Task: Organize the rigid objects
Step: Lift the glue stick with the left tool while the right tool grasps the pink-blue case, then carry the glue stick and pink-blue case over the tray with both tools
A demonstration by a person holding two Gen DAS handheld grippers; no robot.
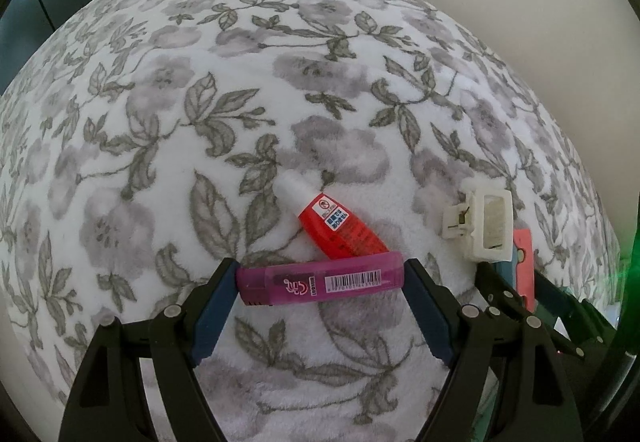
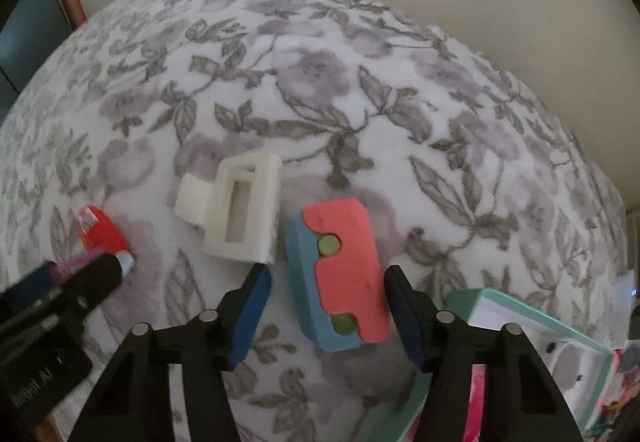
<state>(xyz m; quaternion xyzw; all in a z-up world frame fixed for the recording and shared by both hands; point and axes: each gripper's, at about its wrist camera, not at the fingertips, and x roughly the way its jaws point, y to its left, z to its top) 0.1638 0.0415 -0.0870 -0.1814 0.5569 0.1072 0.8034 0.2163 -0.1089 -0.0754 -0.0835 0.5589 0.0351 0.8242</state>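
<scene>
Left wrist view: your left tool (image 1: 320, 278) grips the purple lighter (image 1: 318, 280) by its ends on the floral blanket (image 1: 200, 102), touching a red tube (image 1: 340, 226).

Right wrist view: your right tool (image 2: 326, 296) straddles the pink-and-blue eraser (image 2: 344, 274), pads not touching; a white hair clip (image 2: 236, 202) lies just beside it.

Magenta lighter (image 1: 320, 278) lying crosswise on floral blanket, red bottle (image 1: 334, 220) touching behind it, cream hair claw (image 2: 236, 208) beside pink-and-blue foam car (image 2: 344, 276)
</scene>
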